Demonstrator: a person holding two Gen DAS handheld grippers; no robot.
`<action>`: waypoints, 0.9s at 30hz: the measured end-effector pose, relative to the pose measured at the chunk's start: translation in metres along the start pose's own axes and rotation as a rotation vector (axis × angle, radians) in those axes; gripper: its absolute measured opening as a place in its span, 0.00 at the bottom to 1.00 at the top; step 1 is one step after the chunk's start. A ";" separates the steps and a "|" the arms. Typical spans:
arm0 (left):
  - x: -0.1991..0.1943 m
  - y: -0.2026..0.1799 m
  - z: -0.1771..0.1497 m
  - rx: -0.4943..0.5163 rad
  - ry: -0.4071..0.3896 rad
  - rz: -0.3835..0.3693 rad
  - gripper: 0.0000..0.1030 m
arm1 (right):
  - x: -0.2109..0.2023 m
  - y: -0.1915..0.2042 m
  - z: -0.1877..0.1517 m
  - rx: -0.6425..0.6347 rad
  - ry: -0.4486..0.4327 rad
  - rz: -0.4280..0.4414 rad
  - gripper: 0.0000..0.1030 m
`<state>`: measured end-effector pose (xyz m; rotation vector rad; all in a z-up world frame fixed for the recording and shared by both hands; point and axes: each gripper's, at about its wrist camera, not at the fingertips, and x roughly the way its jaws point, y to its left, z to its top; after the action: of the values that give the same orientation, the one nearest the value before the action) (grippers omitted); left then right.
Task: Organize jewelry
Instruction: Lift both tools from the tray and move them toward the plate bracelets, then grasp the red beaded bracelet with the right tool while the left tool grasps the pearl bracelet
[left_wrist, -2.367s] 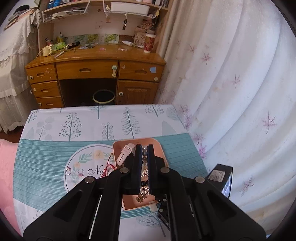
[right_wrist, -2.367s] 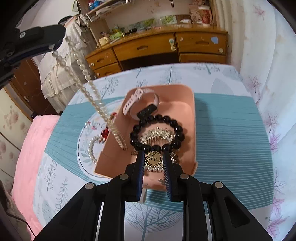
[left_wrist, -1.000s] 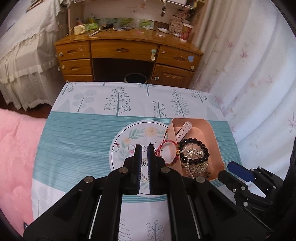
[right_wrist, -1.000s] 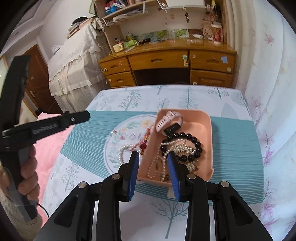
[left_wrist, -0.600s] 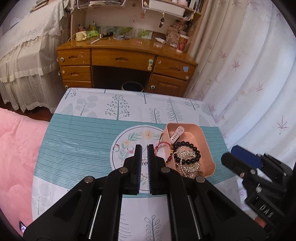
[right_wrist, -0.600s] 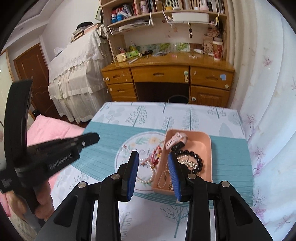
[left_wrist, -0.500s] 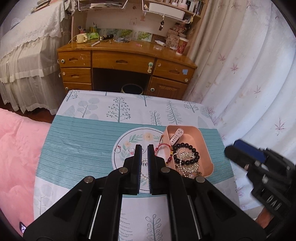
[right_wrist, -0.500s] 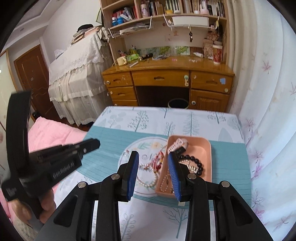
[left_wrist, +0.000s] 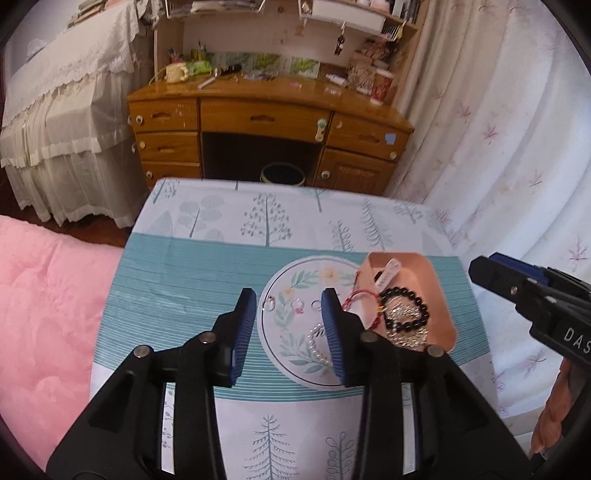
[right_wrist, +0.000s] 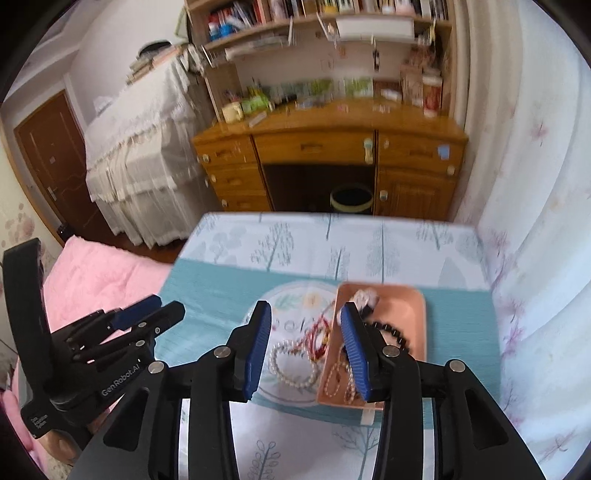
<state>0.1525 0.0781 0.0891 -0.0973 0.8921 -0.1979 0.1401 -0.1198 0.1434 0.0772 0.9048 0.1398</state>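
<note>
Both the left gripper (left_wrist: 289, 328) and right gripper (right_wrist: 306, 343) hang wide apart and empty above the table (left_wrist: 207, 266). The pink tray (left_wrist: 441, 295) near its right edge holds, blurrily, bracelets; a pearl strand (right_wrist: 291, 363) lies beside it.

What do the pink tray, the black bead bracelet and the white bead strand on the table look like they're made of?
Pink tray: probably matte plastic, going by its even salmon colour and rounded moulded corners.
Black bead bracelet: glossy round beads, possibly polished stone, glass or plastic; the pictures cannot settle which.
White bead strand: pearl-like, pale and softly shiny; real or imitation is unclear.
</note>
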 end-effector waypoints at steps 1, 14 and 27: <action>0.008 0.001 -0.002 0.002 0.015 0.006 0.33 | 0.008 -0.002 -0.001 0.005 0.020 0.002 0.39; 0.124 0.018 -0.038 0.014 0.251 0.006 0.33 | 0.114 -0.018 -0.031 -0.005 0.242 -0.008 0.39; 0.167 0.020 -0.046 -0.014 0.354 -0.034 0.33 | 0.194 -0.017 -0.040 -0.025 0.331 -0.060 0.39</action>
<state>0.2213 0.0625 -0.0700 -0.0919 1.2455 -0.2452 0.2284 -0.1065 -0.0347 0.0028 1.2340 0.1097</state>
